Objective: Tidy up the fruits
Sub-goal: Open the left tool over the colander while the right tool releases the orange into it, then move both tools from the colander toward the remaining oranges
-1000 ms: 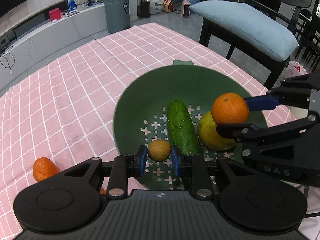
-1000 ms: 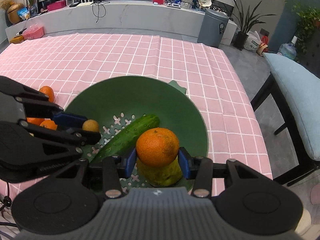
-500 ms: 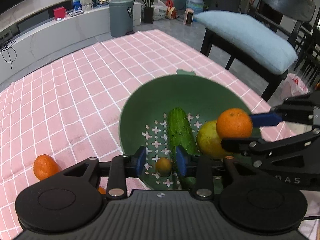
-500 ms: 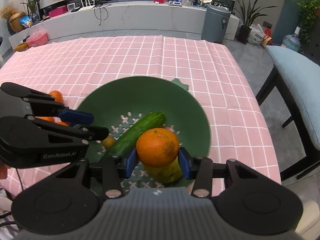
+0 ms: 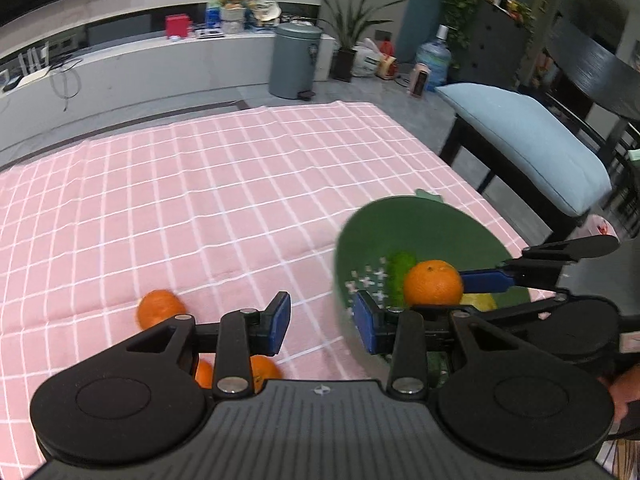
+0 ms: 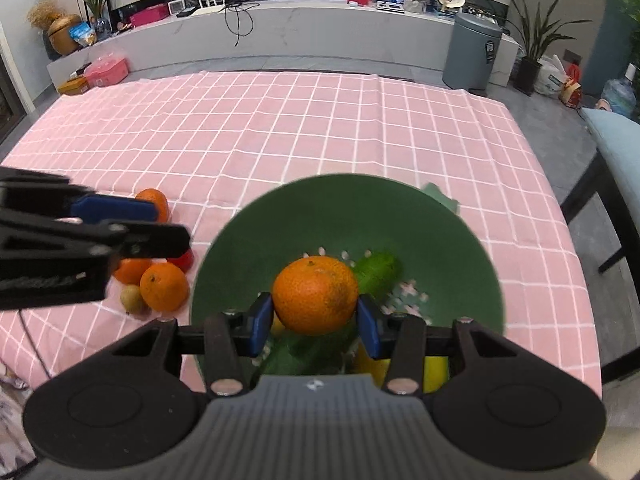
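Though blurred, unreadable lettering on left hand-held gripper (image 6: 116, 226).

Bowl (image 6: 460, 240) sits on the tablecloth (image 6: 280, 128) near its right edge; a cucumber (image 6: 378, 266) lies inside. An orange (image 6: 315, 295) sits between the right gripper (image 6: 316, 326) fingers, above the bowl. Left of the bowl, on the cloth, a cluster of oranges (image 6: 164, 286) lies under the left gripper (image 5: 322, 322).

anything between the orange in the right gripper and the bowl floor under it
Yes. The orange is clamped in the right gripper over the green bowl, and the cucumber and a yellow fruit lie right beneath it, so it would land on them.
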{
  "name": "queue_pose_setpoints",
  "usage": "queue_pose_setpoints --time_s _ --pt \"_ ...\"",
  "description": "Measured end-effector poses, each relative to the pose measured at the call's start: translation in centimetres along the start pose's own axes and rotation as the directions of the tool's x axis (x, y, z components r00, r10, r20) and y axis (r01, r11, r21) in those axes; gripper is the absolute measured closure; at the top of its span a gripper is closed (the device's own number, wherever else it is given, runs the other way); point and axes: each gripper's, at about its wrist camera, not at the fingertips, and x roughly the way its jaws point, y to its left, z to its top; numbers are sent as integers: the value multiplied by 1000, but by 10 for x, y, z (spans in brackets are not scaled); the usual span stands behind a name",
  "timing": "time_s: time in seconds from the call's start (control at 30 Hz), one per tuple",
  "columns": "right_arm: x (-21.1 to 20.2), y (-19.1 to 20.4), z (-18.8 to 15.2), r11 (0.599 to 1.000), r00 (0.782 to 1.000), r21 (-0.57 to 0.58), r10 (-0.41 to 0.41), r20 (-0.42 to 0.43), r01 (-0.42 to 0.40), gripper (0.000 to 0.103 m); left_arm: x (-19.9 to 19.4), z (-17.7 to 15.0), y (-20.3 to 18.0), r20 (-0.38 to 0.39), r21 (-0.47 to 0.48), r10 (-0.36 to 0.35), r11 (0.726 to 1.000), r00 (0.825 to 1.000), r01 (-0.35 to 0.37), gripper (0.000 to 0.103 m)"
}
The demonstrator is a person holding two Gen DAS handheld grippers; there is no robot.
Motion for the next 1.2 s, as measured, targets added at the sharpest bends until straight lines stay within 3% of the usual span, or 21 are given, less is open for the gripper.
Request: queue_pose_setpoints --time_s 0.3,0.57,0.63,0.73,0.93,1.2 --pt "38 14 11 998 998 -53 -45 -46 42 61 -1 -17 22 -24 -33 8 999 1000 -8 59" --pt "38 18 9 995 997 -77 -63 -50 59 60 -5 -24 29 -35 -41 2 999 999 -3 59" --pt "35 18 9 996 997 -69 -62 -45 59 55 -7 -25 30 -33 -40 -2 999 999 1 59" --pt "26 21 9 994 997 -82 -79 -21 77 49 -12 -26 31 -29 -39 -5 999 1000 4 55" --pt "-1 29 6 992 995 -87 -84 52 88 49 -25 -27 34 0 -37 -27 999 1000 27 54" --pt "-35 56 0 992 988 -126 31 154 -12 49 -43 -34 47 20 -25 -61 998 998 62 50"
